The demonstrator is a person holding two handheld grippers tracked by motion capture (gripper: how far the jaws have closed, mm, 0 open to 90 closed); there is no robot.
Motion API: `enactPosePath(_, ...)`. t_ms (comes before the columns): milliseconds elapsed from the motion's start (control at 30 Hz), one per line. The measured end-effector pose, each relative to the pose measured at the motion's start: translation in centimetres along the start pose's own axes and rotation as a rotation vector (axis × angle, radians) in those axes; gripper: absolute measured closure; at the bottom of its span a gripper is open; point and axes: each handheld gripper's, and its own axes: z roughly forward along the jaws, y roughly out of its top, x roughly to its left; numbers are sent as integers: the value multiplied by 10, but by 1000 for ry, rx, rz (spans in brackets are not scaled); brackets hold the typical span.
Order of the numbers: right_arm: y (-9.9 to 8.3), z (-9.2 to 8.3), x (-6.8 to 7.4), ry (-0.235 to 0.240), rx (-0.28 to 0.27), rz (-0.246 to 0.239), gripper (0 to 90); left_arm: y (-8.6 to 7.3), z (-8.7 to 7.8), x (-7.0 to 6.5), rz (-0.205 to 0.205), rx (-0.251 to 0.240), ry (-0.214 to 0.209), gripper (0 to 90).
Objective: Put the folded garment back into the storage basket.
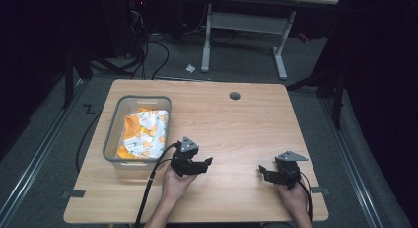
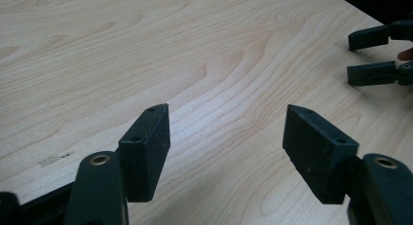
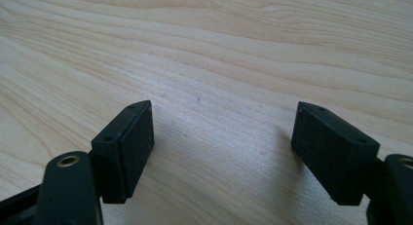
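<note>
Both grippers empty, left gripper [image 1: 209,162] and right gripper [image 1: 261,169] fingers spread wide over bare counter [image 1: 236,134]; cloth [image 1: 146,132] sits folded in the bin [image 1: 112,134] far left—approach from above, pinch a top fold.

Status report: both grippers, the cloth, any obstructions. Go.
Left hand-held gripper open, nothing between jaws; right hand-held gripper open, same. Orange-and-white cloth lies in the grey bin, untouched. Table bare between grippers, nothing in the way.
</note>
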Motion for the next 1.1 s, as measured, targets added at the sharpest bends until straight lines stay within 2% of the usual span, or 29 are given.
enactPosePath(433, 0, 0, 0, 0, 0, 0, 239, -6, 18, -5, 38, 49, 54, 347)
enactPosePath(733, 0, 0, 0, 0, 0, 0, 239, -15, 24, -2, 16, 53, 70, 349)
enactPosePath(900, 0, 0, 0, 0, 0, 0, 239, -19, 26, -2, 38, 72, 110, 347)
enactPosePath(1100, 0, 0, 0, 0, 0, 0, 239, -26, 31, 0, 44, 84, 135, 347)
